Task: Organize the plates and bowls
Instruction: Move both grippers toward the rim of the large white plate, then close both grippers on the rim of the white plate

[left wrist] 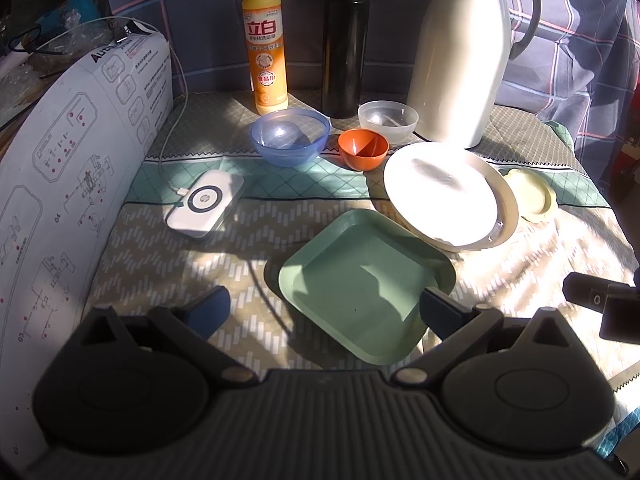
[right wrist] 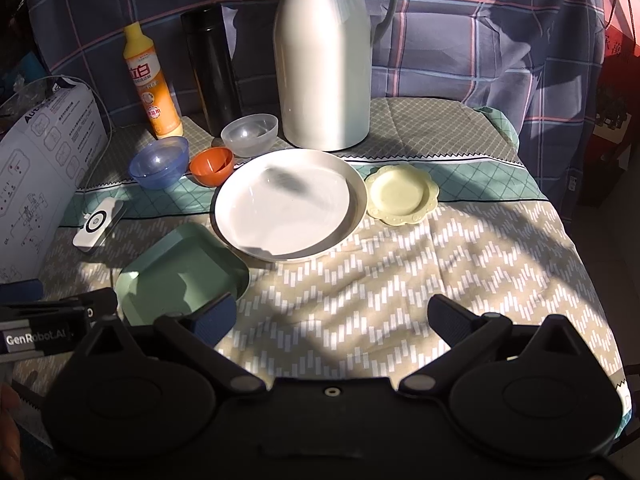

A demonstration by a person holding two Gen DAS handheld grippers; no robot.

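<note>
A green square plate [left wrist: 360, 284] [right wrist: 180, 276] lies near the front of the table. Behind it sits a large white round plate [left wrist: 448, 192] [right wrist: 288, 204], with a small pale yellow scalloped plate [left wrist: 532, 194] [right wrist: 402, 194] to its right. At the back stand a blue bowl [left wrist: 290, 136] [right wrist: 160, 162], an orange bowl [left wrist: 363, 148] [right wrist: 211, 166] and a clear bowl [left wrist: 387, 120] [right wrist: 250, 134]. My left gripper [left wrist: 324, 312] is open and empty, its right finger over the green plate's near corner. My right gripper [right wrist: 334, 318] is open and empty above bare cloth.
A white thermos jug [left wrist: 460, 52] [right wrist: 326, 56], a black flask [left wrist: 344, 48] [right wrist: 210, 68] and an orange detergent bottle [left wrist: 266, 44] [right wrist: 150, 80] stand at the back. A white charger pad [left wrist: 206, 204] [right wrist: 98, 226] with cable and a white box [left wrist: 68, 184] lie left.
</note>
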